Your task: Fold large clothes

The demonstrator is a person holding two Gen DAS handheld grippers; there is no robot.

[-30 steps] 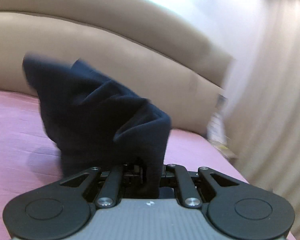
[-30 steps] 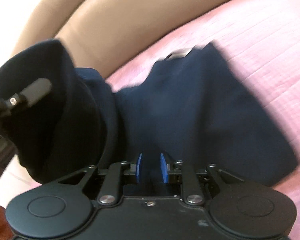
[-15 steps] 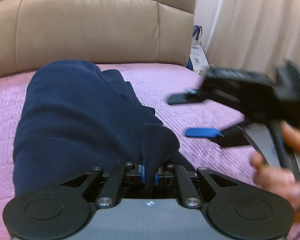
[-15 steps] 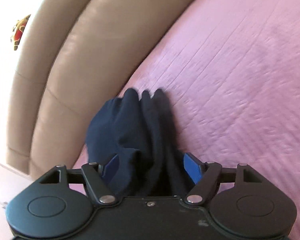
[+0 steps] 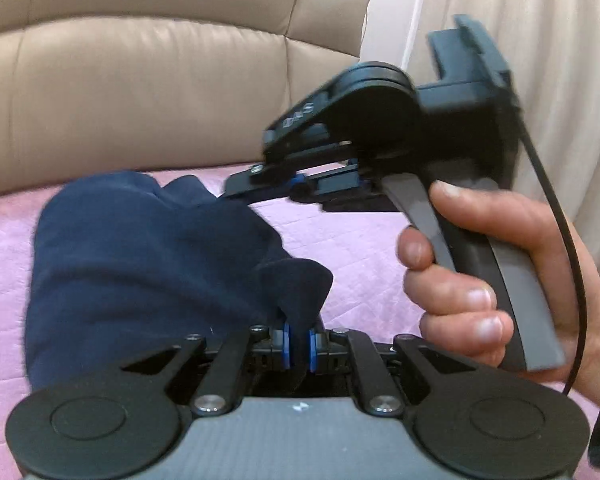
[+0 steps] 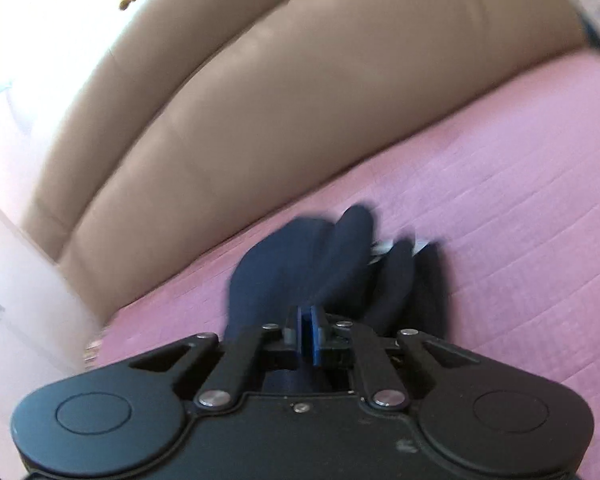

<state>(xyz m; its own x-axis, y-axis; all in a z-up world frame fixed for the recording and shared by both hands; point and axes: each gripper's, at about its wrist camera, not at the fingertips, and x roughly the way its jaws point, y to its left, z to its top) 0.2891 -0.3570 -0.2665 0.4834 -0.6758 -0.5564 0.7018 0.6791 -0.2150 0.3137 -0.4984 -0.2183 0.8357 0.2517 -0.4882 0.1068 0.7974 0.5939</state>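
While both grippers pinch it, the navy garment lies bunched on the pink bed near the head edge.

On the left, the left gripper has its blue pads nearly together, clamped on a raised fold of the dark cloth, with the beige headboard behind it. To the right, a bare hand grips the handle of the right gripper, whose jaws are drawn tight together; cloth passes under them, and the tips meet the garment's far fold. A cream curtain hangs past the bed's right edge.
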